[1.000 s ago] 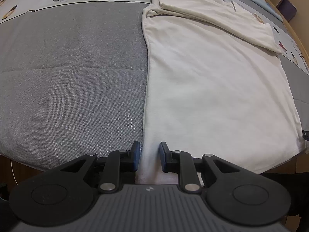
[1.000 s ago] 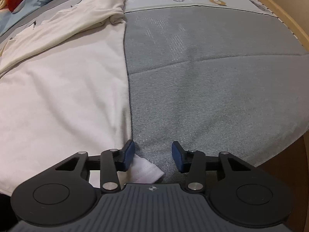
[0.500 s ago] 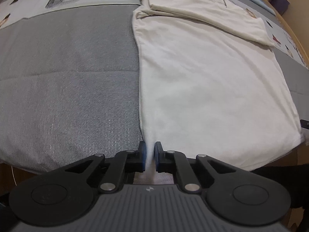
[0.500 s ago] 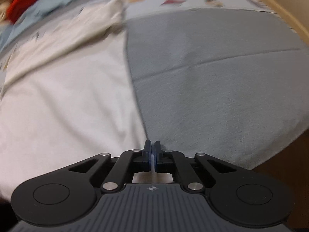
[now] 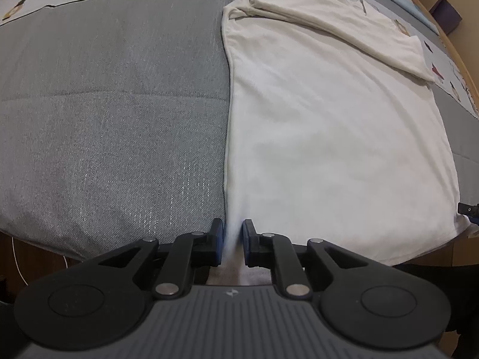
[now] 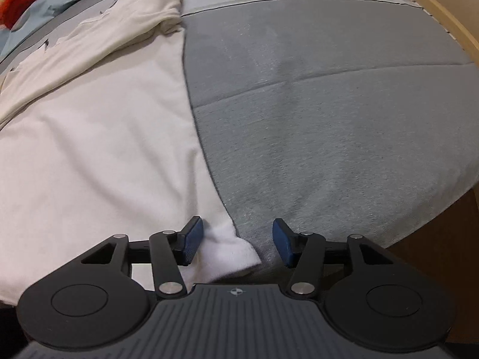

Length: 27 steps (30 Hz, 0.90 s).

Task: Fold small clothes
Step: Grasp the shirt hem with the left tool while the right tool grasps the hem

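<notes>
- left gripper (image 5: 232,236): jaws opening, white t-shirt (image 5: 329,137) hem corner pinched between the pads.
- right gripper (image 6: 238,239): jaws opening wide, t-shirt's other corner lies loose between them on the grey bedspread (image 6: 329,119).

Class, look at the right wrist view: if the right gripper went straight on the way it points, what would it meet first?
Most likely the near corner of the white shirt, which lies between the opening jaws of the right gripper, with the grey bedcover just beneath. Depth is hard to judge here.
</notes>
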{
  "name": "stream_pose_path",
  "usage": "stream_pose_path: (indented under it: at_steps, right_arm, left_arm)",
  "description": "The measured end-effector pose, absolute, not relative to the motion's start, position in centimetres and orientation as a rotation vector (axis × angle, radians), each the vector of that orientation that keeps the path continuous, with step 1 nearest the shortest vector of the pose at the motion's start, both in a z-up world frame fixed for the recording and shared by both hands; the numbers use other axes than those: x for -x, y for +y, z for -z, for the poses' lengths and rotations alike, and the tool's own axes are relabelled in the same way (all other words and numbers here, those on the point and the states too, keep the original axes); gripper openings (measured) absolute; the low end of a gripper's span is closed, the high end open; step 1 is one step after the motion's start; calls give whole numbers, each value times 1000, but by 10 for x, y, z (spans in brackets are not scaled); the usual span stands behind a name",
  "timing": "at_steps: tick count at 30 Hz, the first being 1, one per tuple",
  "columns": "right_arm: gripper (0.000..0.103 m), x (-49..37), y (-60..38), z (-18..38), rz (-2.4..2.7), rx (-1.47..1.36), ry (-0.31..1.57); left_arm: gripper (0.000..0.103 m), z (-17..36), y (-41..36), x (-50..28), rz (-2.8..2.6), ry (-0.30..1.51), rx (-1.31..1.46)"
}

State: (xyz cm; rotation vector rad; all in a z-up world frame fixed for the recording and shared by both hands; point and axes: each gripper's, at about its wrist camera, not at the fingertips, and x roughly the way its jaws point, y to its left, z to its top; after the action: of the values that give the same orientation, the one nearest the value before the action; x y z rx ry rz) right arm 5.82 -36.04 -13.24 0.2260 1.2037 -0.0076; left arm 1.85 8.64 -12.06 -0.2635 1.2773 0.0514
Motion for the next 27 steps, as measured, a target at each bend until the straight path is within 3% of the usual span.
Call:
stream_pose_path:
  at_steps: [10, 11, 13, 17, 27]
  right_arm:
    - [53, -54, -354, 132, -77, -283, 1245]
    - [51, -54, -356, 131, -69, -296, 1244]
    - [32, -53, -361, 131, -44, -329, 1242]
    - [15, -51, -371, 132, -37, -420, 1240]
    - [21, -43, -372, 129, 8, -426, 1233]
  left_arm:
    - [15, 123, 83, -15, -50, 1285, 249]
    - [15, 123, 81, -15, -44, 1287, 239]
    - [14, 124, 78, -15, -37, 1287, 223]
    - [13, 124, 78, -14, -45, 1284, 224]
    - [15, 123, 75, -10, -47, 1310, 198]
